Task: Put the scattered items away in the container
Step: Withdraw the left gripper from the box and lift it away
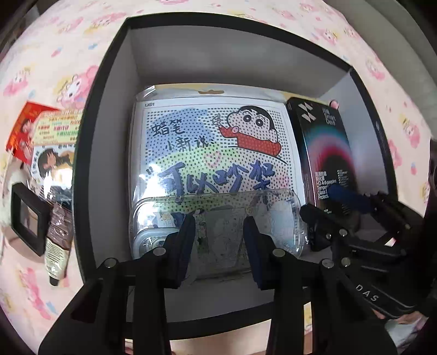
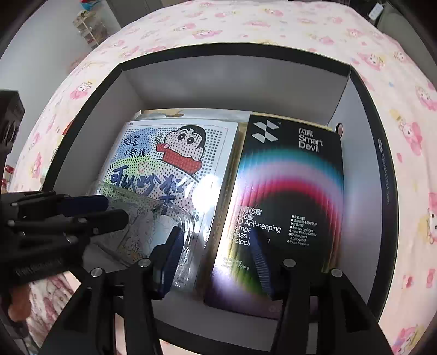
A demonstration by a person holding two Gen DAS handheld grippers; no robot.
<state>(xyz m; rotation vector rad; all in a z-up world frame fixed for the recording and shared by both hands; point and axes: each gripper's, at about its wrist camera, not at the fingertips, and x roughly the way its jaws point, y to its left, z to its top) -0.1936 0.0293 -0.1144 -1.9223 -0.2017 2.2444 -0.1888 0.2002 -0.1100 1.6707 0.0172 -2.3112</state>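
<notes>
A black box with a grey inside (image 1: 114, 142) (image 2: 90, 109) stands on the bed. In it lie a cartoon dot-print pack (image 1: 207, 144) (image 2: 174, 158) and a black Smart Devil screen-protector box (image 1: 325, 153) (image 2: 289, 191). A clear phone case (image 1: 218, 218) (image 2: 142, 218) rests on the cartoon pack. My left gripper (image 1: 220, 237) is open over the clear case, fingers astride it. My right gripper (image 2: 215, 259) is open above the near end of the black box, the right finger over it. Each gripper shows in the other's view: the right (image 1: 355, 202), the left (image 2: 95, 210).
Outside the box on its left lie a colourful card pack (image 1: 52, 142), a small black frame (image 1: 27, 215) and a brown-and-cream tube (image 1: 58, 245). The pink cartoon bedsheet (image 2: 273, 24) surrounds the box. A shelf (image 2: 87, 27) stands by the far wall.
</notes>
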